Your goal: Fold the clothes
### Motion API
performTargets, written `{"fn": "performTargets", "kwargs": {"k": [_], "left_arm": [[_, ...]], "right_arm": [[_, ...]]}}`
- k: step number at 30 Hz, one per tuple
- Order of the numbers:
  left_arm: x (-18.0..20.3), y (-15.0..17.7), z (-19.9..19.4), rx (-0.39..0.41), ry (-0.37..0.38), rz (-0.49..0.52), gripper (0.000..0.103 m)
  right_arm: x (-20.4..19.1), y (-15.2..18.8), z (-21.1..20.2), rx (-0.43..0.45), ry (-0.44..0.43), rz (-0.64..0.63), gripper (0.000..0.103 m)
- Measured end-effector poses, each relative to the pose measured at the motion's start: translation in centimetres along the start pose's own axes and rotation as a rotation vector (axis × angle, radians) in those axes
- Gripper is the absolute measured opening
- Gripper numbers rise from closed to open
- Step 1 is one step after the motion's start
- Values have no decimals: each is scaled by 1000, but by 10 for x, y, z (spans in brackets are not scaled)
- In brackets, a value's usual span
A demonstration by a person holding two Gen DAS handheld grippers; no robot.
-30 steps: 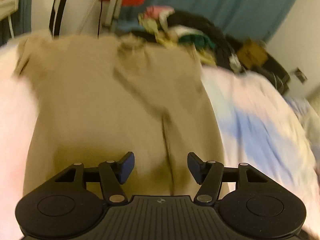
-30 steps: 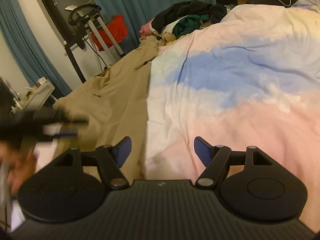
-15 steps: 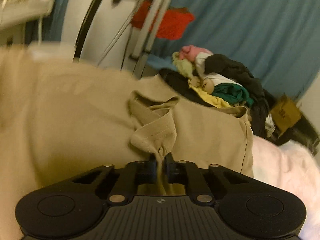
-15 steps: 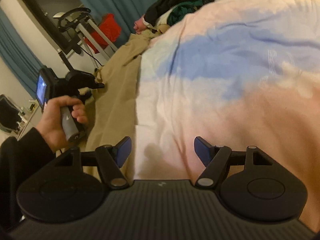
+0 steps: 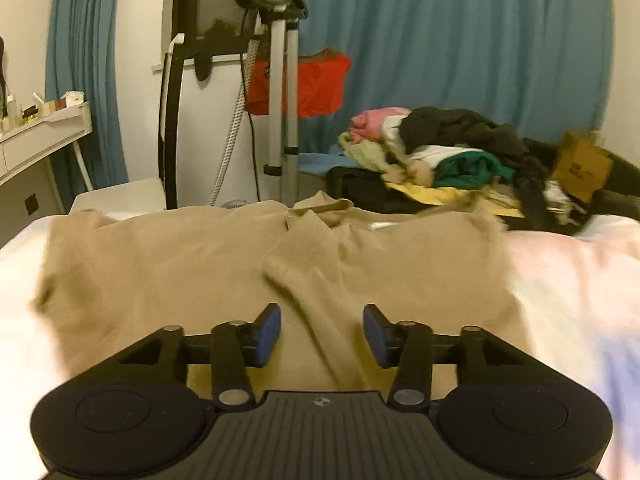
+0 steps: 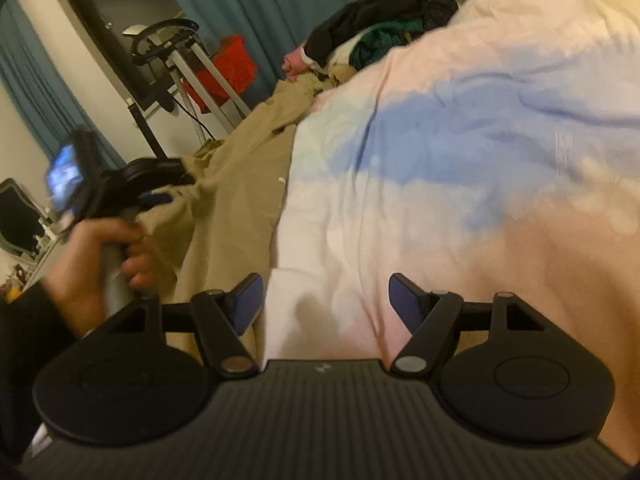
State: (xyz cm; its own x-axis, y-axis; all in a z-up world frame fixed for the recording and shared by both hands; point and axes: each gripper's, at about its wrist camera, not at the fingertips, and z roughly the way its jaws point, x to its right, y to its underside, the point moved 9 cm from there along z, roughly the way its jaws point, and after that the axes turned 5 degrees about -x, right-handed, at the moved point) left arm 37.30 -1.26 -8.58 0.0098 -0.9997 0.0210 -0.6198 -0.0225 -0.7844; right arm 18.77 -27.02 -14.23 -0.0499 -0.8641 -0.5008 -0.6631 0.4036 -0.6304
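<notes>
I am hovering the left gripper (image 5: 322,334), jaws parted and empty, over the tan shirt (image 5: 192,268)'s folded-in sleeve (image 5: 308,276), aiming to pinch one layer only, while the right gripper (image 6: 326,304) is hanging wide and empty above the duvet (image 6: 460,160).

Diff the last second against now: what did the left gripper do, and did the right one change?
The left gripper was open a second ago, pinched a fold of the tan garment half a second ago, and has now let go; its jaws are apart and the fold lies flat again. The right gripper stayed open over the pastel duvet, holding nothing. The clothes pile is unchanged.
</notes>
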Motion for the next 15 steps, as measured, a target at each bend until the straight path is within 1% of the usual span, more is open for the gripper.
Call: {"fn": "performTargets", "kwargs": {"k": [2,4,7,9,12,15], "left_arm": [[-2,17,-50,25,20,9,73],[-3,36,-98,45,46,8,74],[-5,65,-151,45,87,-7,76],[-10,81,-174,48,99,-26,80],[-19,105,-205,55,116,-56,80],[-24,118,-226,56,143,-90,81]], "right_arm": [[-5,-2,-6,16,0,-21,72],[-11,-4,-13,33,-6,-44,72],[-20,-7,-27,65,-8,-73,72],[-24,-7,-41,89,-16,-86,72],[-29,-5,-66,128,-15,-105,72],[-35,3,-89,156,-3,-128,72]]}}
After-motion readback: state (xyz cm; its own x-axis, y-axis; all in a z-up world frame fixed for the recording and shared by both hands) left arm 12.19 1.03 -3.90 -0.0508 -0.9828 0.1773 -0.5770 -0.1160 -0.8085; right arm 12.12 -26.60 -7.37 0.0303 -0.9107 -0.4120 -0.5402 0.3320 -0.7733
